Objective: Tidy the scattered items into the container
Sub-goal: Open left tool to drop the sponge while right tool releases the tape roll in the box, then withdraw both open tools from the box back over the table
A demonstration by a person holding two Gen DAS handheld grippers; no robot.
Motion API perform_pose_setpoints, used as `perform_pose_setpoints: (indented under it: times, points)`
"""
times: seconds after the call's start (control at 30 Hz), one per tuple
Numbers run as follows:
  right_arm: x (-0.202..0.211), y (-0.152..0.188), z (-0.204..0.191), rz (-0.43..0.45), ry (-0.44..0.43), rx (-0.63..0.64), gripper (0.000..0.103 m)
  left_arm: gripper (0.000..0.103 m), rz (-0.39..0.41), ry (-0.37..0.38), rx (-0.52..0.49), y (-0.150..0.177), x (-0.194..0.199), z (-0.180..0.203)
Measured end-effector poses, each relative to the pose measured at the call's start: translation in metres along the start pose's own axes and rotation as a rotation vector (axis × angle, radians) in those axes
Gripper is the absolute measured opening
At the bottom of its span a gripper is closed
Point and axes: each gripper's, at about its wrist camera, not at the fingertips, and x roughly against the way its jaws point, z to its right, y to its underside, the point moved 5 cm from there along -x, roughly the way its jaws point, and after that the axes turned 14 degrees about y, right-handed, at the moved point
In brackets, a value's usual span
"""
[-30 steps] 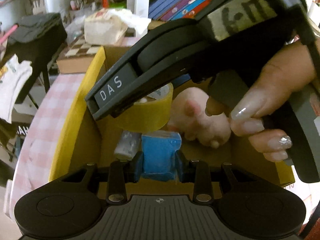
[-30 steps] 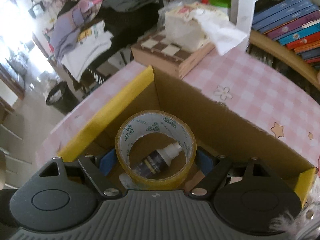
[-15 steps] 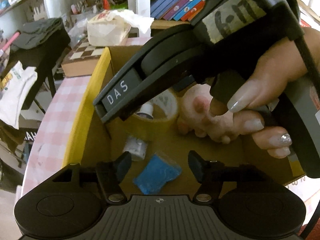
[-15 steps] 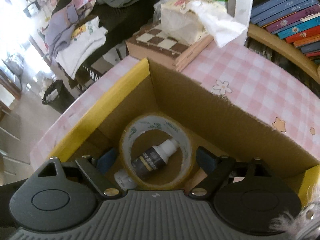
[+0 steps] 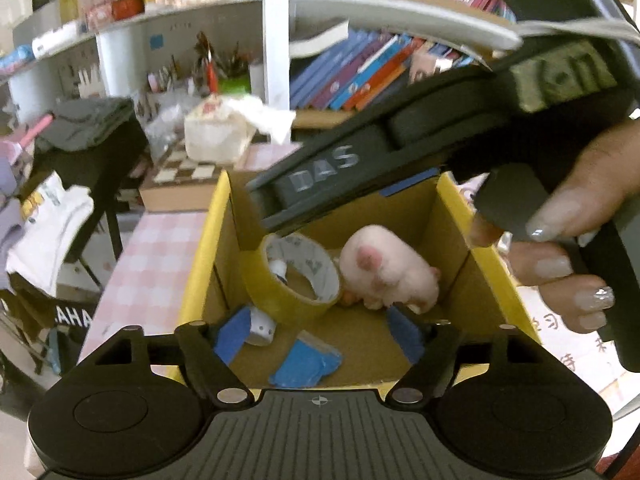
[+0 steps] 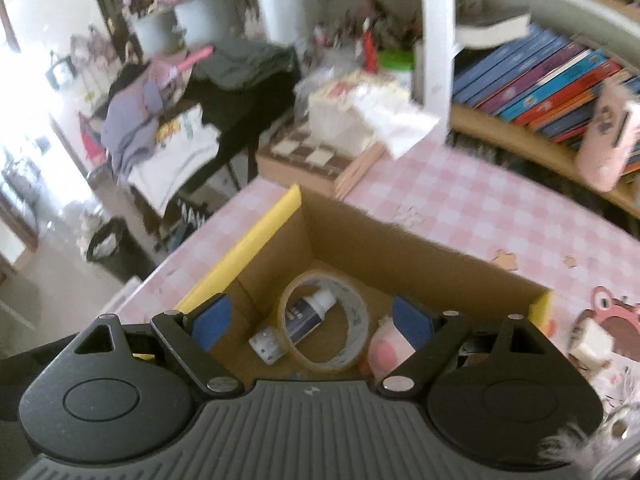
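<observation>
Both tools hang over the box (image 5: 224, 240) on the pink checked tabletop (image 6: 460, 200), pointing down into it. The left tool (image 5: 320, 334) has its jaws opening, blue pads spread wide with nothing pressed between them; the blue packet (image 5: 306, 362) lies loose on the box floor just below, beside a small white bottle (image 5: 262, 326). The right tool (image 6: 312, 322) is wide open too and carries nothing. Under it the tape roll (image 6: 324, 322) lies flat in the box with a dark tube (image 6: 308, 314) lying inside its ring. The pink plush (image 5: 388, 276) sits against the roll, towards the right wall.

So the drop looks done on both sides: this reads as the release-and-clear step, five things already in the container. The right tool's body, held by a hand (image 5: 572, 248), crosses the left view above the box.

What's next? Find what remains outside. To the right on the tabletop, past the box corner, there is something small and pale (image 6: 592, 344) near a frog print; it's blurred, so possibly a leftover item, possibly not. The next move calls for lifting clear of the box walls, swinging the right tool over there and lining the open jaws around it.
</observation>
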Motion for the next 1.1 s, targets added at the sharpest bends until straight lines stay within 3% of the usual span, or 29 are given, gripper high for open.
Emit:
perform_pose_setpoints:
  times: [0.57, 1.1]
  points:
    - [0.120, 0.078, 0.011, 0.221, 0.153, -0.118, 0.088, 0.084, 0.149, -0.010, -0.048, 0.041, 0.095, 0.029]
    - [0.197, 0.184, -0.027, 0.311, 0.250, -0.088, 0.088, 0.085, 0.209, -0.067, 0.022, 0.112, 0.159, 0.040]
